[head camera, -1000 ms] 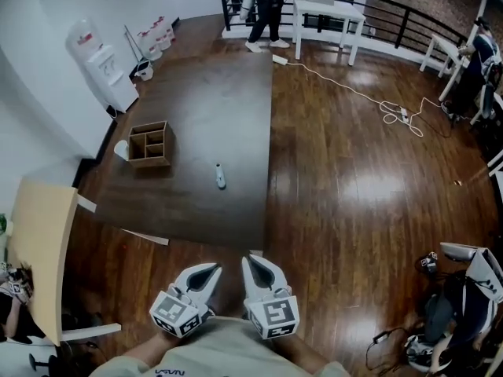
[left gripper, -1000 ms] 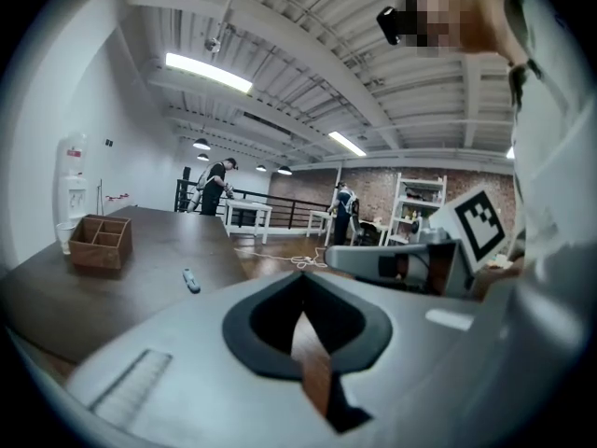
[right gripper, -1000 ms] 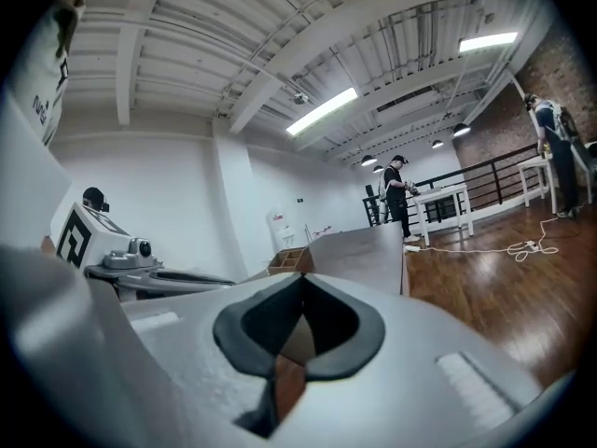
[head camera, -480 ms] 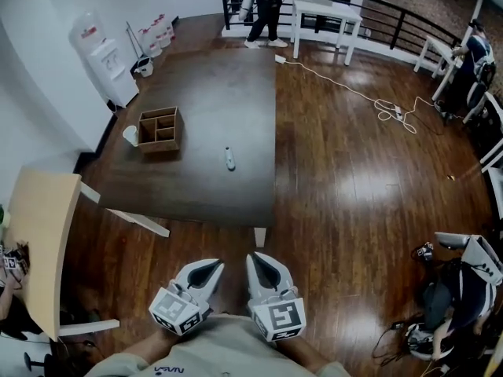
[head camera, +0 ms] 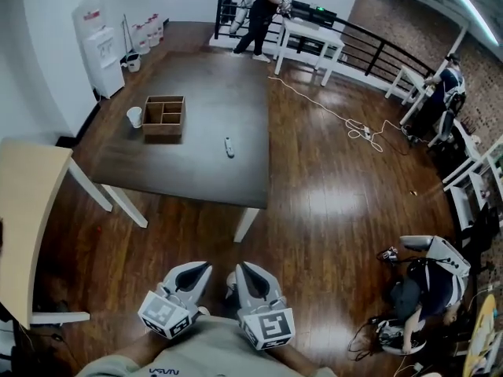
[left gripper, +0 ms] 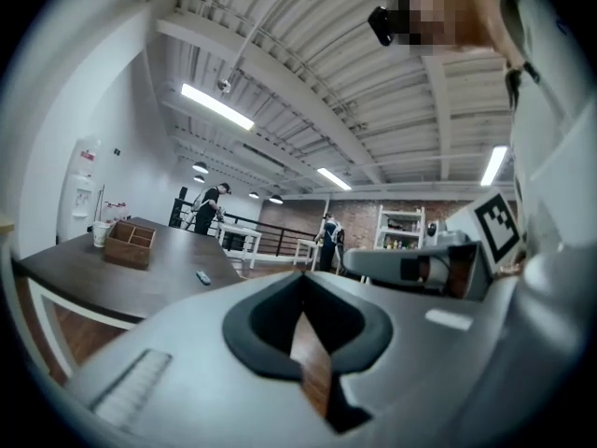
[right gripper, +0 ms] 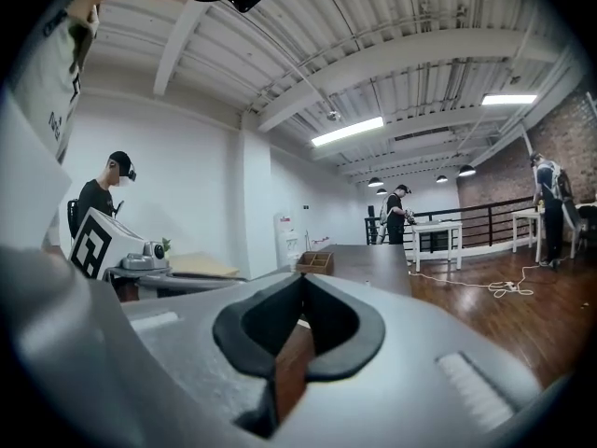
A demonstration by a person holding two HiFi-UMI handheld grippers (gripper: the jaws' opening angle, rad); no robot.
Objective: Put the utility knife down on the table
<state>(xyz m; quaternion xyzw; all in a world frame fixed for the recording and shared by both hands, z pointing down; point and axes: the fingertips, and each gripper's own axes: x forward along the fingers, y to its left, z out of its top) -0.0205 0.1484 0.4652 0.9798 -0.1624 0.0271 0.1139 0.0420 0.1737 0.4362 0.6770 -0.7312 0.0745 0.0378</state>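
Note:
The utility knife (head camera: 229, 147) lies by itself on the dark table (head camera: 196, 171), well ahead of both grippers; in the left gripper view the knife (left gripper: 203, 277) is a small grey shape on the tabletop. My left gripper (head camera: 206, 266) and right gripper (head camera: 239, 266) are held side by side low over the wooden floor, close to my body and short of the table's near edge. Both are shut with nothing between the jaws. In their own views the left gripper (left gripper: 301, 278) and the right gripper (right gripper: 301, 278) show tips that meet, with only floor behind.
A wooden compartment box (head camera: 164, 115) and a white cup (head camera: 135, 116) stand on the table's left part. A light wood table (head camera: 23, 210) is at the left and a water dispenser (head camera: 98, 42) at the wall. A person (head camera: 259, 6) stands by a white table (head camera: 310, 34); a cable (head camera: 354, 124) lies on the floor.
The table with the knife now lies farther away and higher in the head view; its legs show. Both grippers have drawn back with me and stay shut and empty.

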